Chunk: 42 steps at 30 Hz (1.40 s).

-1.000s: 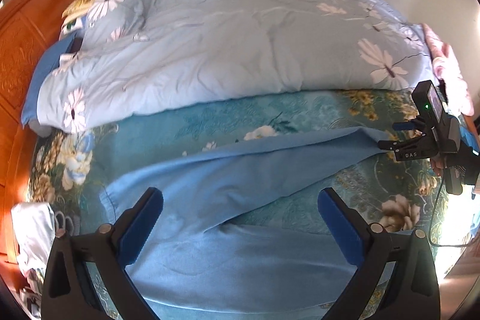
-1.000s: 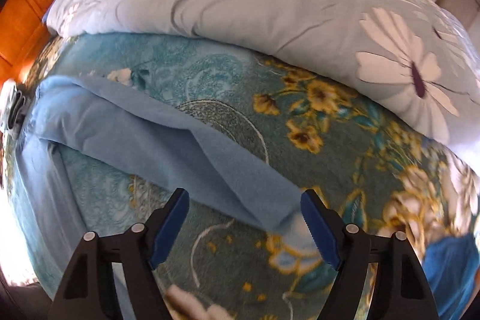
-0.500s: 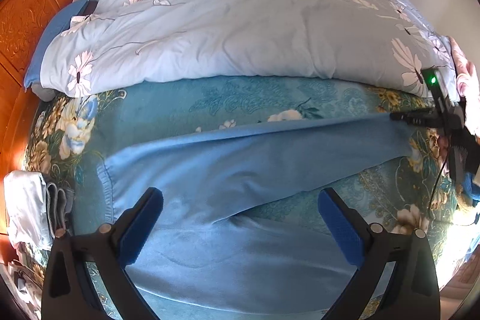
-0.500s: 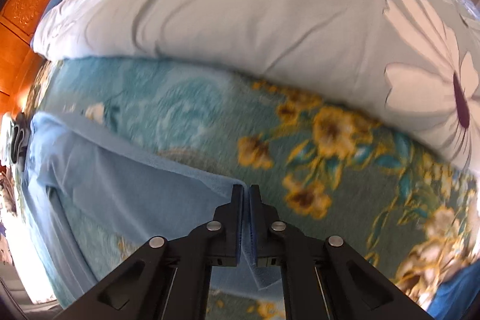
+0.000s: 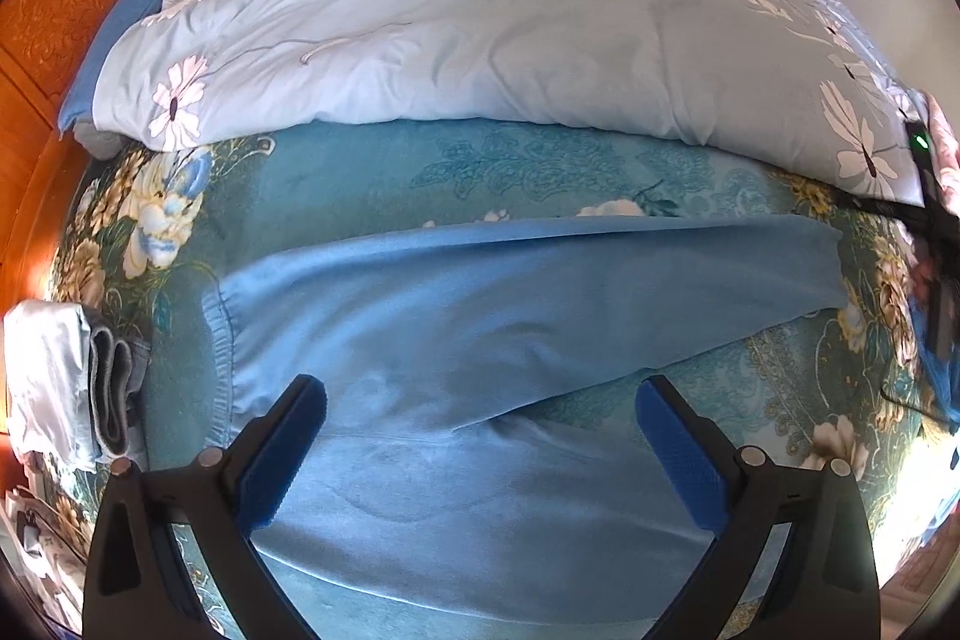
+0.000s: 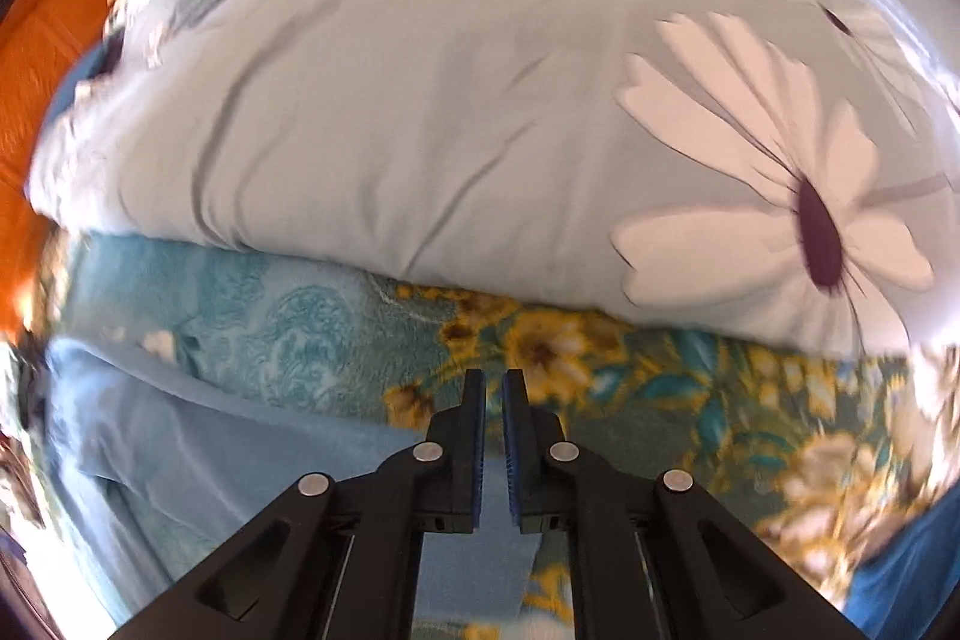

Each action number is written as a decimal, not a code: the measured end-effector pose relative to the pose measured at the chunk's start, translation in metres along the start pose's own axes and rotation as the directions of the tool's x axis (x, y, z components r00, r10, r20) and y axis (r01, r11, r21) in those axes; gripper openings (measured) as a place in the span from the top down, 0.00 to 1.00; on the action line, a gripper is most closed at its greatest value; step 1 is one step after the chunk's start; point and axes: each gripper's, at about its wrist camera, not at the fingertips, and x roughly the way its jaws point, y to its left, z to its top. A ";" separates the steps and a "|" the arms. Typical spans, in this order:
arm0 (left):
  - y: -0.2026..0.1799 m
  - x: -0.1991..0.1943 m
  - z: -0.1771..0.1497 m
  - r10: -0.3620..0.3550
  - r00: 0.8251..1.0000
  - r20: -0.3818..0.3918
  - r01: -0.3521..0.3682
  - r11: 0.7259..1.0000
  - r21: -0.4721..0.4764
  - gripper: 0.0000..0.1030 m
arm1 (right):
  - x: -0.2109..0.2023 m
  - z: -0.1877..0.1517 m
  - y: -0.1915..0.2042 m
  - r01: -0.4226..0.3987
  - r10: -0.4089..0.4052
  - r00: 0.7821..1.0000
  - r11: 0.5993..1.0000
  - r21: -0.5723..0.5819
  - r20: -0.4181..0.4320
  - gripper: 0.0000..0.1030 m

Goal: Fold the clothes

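A pair of light blue trousers (image 5: 480, 316) is lying spread across the near part of the bed, on a teal floral blanket (image 5: 372, 172). The elastic waistband is pointing to the left side of the left wrist view and the two legs are stretching to the right. One leg is lying a little over the other near the crotch.

The left gripper (image 5: 480, 454) is hanging above the seat part of the trousers with its blue-padded jaws standing wide apart, and nothing is between them.

The right gripper (image 6: 493, 436) is showing its jaws pressed almost together, with only a narrow slit between the blue pads. The cuff end of the upper trouser leg (image 6: 240, 454) is lying under it, but it is not clear from this blurred view whether cloth is pinched between the pads. In the left wrist view this gripper is appearing only as a dark shape at the right edge, just beside the cuff.

Behind the trousers, a pale blue duvet with white daisies (image 5: 510, 28) is covering the far half of the bed. An orange wooden headboard (image 5: 42, 10) is standing at the left, and some folded pale clothes (image 5: 54, 388) are resting at the left edge of the bed.
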 end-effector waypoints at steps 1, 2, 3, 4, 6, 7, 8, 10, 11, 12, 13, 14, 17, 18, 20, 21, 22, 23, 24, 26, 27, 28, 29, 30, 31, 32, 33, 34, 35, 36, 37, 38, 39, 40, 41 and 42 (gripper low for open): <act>0.001 0.002 0.000 -0.003 1.000 -0.004 0.003 1.000 -0.011 0.00 | -0.003 -0.009 -0.004 -0.013 0.013 1.000 1.000 0.016 -0.006 0.92; 0.003 0.003 -0.001 -0.006 1.000 -0.009 0.006 1.000 -0.022 0.00 | -0.003 -0.018 -0.005 -0.022 0.022 1.000 0.999 0.025 -0.022 0.92; 0.004 0.005 -0.001 -0.011 1.000 -0.014 0.010 0.999 -0.034 0.00 | -0.003 -0.027 -0.007 -0.031 0.032 0.999 0.999 0.036 -0.038 0.92; 0.004 0.006 -0.002 -0.014 1.000 -0.017 0.014 0.999 -0.041 0.00 | -0.003 -0.036 -0.008 -0.039 0.041 0.998 0.998 0.045 -0.054 0.84; 0.003 0.007 -0.004 -0.016 1.000 -0.021 0.015 0.999 -0.039 0.00 | -0.002 -0.055 -0.005 -0.037 0.042 0.996 0.997 0.067 -0.083 0.69; 0.002 0.008 -0.004 -0.014 1.000 -0.025 0.013 0.999 -0.031 0.00 | -0.002 -0.065 -0.005 -0.035 0.043 0.995 0.996 0.086 -0.093 0.67; 0.001 0.008 -0.005 -0.014 0.999 -0.030 0.013 1.000 -0.024 0.00 | -0.002 -0.074 -0.005 -0.033 0.044 0.994 0.994 0.106 -0.103 0.67; -0.001 0.010 -0.006 -0.015 0.999 -0.040 0.015 1.000 -0.015 0.00 | 0.004 -0.091 -0.009 -0.015 0.034 0.991 0.989 0.146 -0.126 0.67; -0.002 0.010 -0.006 -0.016 0.999 -0.041 0.016 1.000 -0.015 0.00 | 0.007 -0.096 -0.011 -0.009 0.032 0.990 0.985 0.170 -0.137 0.67; -0.003 0.010 -0.006 -0.017 0.999 -0.041 0.017 1.000 -0.014 0.00 | 0.009 -0.100 -0.012 -0.003 0.032 0.989 0.981 0.192 -0.147 0.67; -0.003 0.010 -0.006 -0.018 0.999 -0.041 0.017 1.000 -0.013 0.00 | 0.009 -0.101 -0.013 -0.007 0.038 0.989 0.977 0.212 -0.140 0.66; -0.004 0.009 -0.005 -0.018 0.999 -0.040 0.017 1.000 -0.012 0.00 | 0.009 -0.102 -0.014 -0.012 0.044 0.990 0.973 0.232 -0.133 0.65; -0.006 0.008 -0.003 -0.019 0.999 -0.039 0.018 1.000 -0.008 0.00 | 0.008 -0.103 -0.015 -0.037 0.075 0.990 0.956 0.291 -0.120 0.69; -0.007 0.008 -0.003 -0.019 0.999 -0.038 0.019 1.000 -0.007 0.00 | 0.008 -0.103 -0.016 -0.050 0.090 0.989 0.949 0.311 -0.116 0.72; -0.008 0.007 -0.002 -0.019 0.999 -0.034 0.018 1.000 -0.003 0.00 | 0.005 -0.102 -0.016 -0.079 0.121 0.987 0.939 0.335 -0.107 0.93; -0.008 0.006 -0.001 -0.018 0.999 -0.033 0.018 1.000 -0.002 0.00 | 0.003 -0.102 -0.016 -0.093 0.136 0.985 0.934 0.346 -0.102 0.93; -0.008 0.006 0.000 -0.018 0.999 -0.032 0.018 1.000 -0.002 0.00 | 0.000 -0.101 -0.016 -0.104 0.147 0.984 0.932 0.348 -0.097 0.93; -0.007 0.006 0.000 -0.018 0.999 -0.031 0.018 1.000 -0.003 0.00 | -0.005 -0.101 -0.017 -0.110 0.149 0.985 0.932 0.346 -0.089 0.94; -0.007 0.005 0.000 -0.017 0.999 -0.030 0.017 1.000 -0.004 0.00 | -0.009 -0.102 -0.017 -0.099 0.135 0.987 0.934 0.343 -0.083 0.94; -0.006 0.004 0.000 -0.017 0.999 -0.027 0.016 1.000 -0.008 0.00 | -0.024 -0.099 -0.026 -0.057 0.083 0.995 0.935 0.350 -0.059 0.99; -0.005 0.004 -0.001 -0.016 0.999 -0.028 0.016 1.000 -0.010 0.00 | -0.028 -0.099 -0.036 -0.061 0.088 0.995 0.924 0.377 -0.053 0.99; -0.004 0.005 -0.001 -0.016 0.999 -0.030 0.015 1.000 -0.012 0.00 | -0.032 -0.099 -0.045 -0.065 0.091 0.995 0.914 0.401 -0.047 0.99; -0.004 0.005 -0.002 -0.015 0.999 -0.033 0.014 1.000 -0.014 0.00 | -0.030 -0.097 -0.048 -0.060 0.088 0.995 0.914 0.401 -0.053 0.99; -0.003 0.006 -0.003 -0.014 0.999 -0.035 0.013 1.000 -0.016 0.00 | -0.029 -0.096 -0.051 -0.054 0.084 0.995 0.915 0.399 -0.059 0.99; -0.002 0.005 -0.004 -0.012 0.999 -0.036 0.012 1.000 -0.018 0.00 | -0.027 -0.094 -0.048 -0.044 0.077 0.994 0.924 0.381 -0.074 0.99; -0.002 0.005 -0.005 -0.011 0.999 -0.037 0.011 1.000 -0.020 0.00 | -0.026 -0.092 -0.046 -0.034 0.070 0.994 0.932 0.362 -0.088 0.99; -0.001 0.005 -0.005 -0.010 0.999 -0.038 0.009 1.000 -0.022 0.00 | -0.024 -0.091 -0.043 -0.024 0.062 0.993 0.939 0.344 -0.101 0.99; 0.000 0.004 -0.006 -0.010 0.999 -0.039 0.009 1.000 -0.024 0.00 | -0.022 -0.093 -0.044 -0.013 0.053 0.993 0.941 0.339 -0.110 0.99; 0.000 0.004 -0.006 -0.009 0.999 -0.040 0.008 1.000 -0.024 0.00 | -0.020 -0.096 -0.045 -0.003 0.045 0.992 0.942 0.335 -0.118 0.99; 0.001 0.004 -0.006 -0.006 0.999 -0.040 0.005 1.000 -0.026 0.00 | -0.017 -0.098 -0.047 0.001 0.047 0.991 0.938 0.347 -0.129 0.99; 0.003 0.003 -0.007 -0.004 0.999 -0.040 0.003 1.000 -0.029 0.00 | -0.014 -0.101 -0.049 0.004 0.049 0.989 0.934 0.358 -0.139 0.99; 0.004 0.002 -0.007 -0.003 0.999 -0.039 0.002 0.999 -0.033 0.00 | -0.014 -0.102 -0.047 0.006 0.048 0.988 0.936 0.351 -0.146 0.99; 0.006 0.002 -0.007 -0.004 0.999 -0.038 0.002 0.999 -0.038 0.00 | -0.013 -0.103 -0.046 0.008 0.047 0.987 0.939 0.344 -0.152 0.99; 0.007 0.001 -0.008 -0.002 0.999 -0.038 0.001 0.999 -0.041 0.00 | -0.013 -0.104 -0.044 0.010 0.046 0.986 0.942 0.336 -0.158 0.99; 0.008 0.001 -0.009 0.000 0.999 -0.038 -0.002 0.999 -0.042 0.00 | -0.017 -0.103 -0.042 0.016 0.035 0.987 0.948 0.318 -0.155 0.97; 0.010 0.002 -0.010 0.002 0.999 -0.042 -0.004 0.999 -0.044 0.00 | -0.020 -0.102 -0.040 0.023 0.024 0.988 0.954 0.300 -0.151 0.97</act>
